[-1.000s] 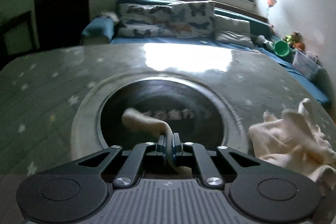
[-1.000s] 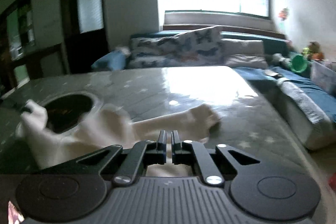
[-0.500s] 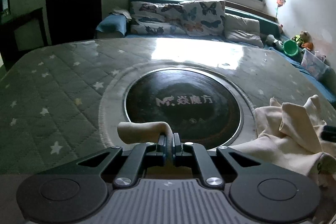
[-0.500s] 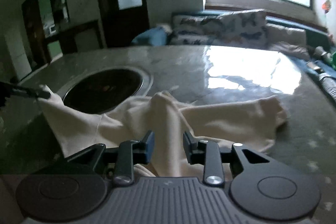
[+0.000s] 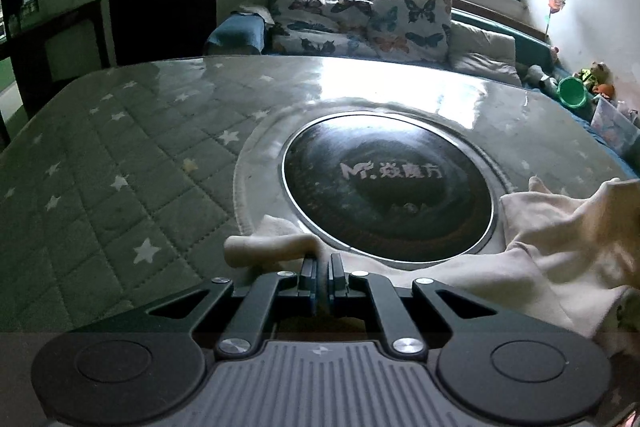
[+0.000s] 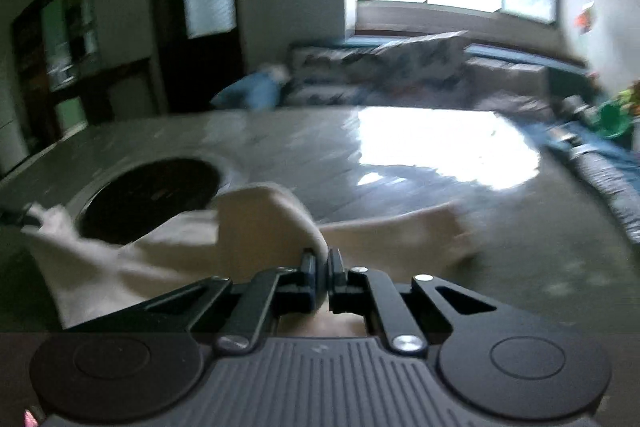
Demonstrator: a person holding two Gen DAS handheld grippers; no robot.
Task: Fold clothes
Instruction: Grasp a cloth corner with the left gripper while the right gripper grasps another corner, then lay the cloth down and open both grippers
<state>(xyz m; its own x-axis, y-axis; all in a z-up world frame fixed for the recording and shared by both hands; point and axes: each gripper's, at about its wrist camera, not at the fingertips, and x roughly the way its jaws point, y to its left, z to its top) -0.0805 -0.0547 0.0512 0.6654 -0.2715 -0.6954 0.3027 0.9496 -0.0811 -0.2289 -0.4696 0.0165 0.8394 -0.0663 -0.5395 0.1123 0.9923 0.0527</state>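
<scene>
The left tool (image 5: 321,269) is closed on a rolled edge of the cream garment (image 5: 532,263), pinching it just at the near rim of the dark round cooktop (image 5: 386,187) set into the worktop (image 5: 120,163). From that pinch the cloth runs right across the quilted, star-printed cover and rises into a bunched heap at the right edge of the left wrist view.

The right tool (image 6: 321,265) is clamped on a raised fold of the same garment (image 6: 168,251), which lies spread on the worktop (image 6: 520,239) beside the cooktop (image 6: 148,195). This view is blurred. At its far left, a dark tip holds a corner of the cloth. Butterfly cushions (image 5: 360,21) sit on a sofa behind.
</scene>
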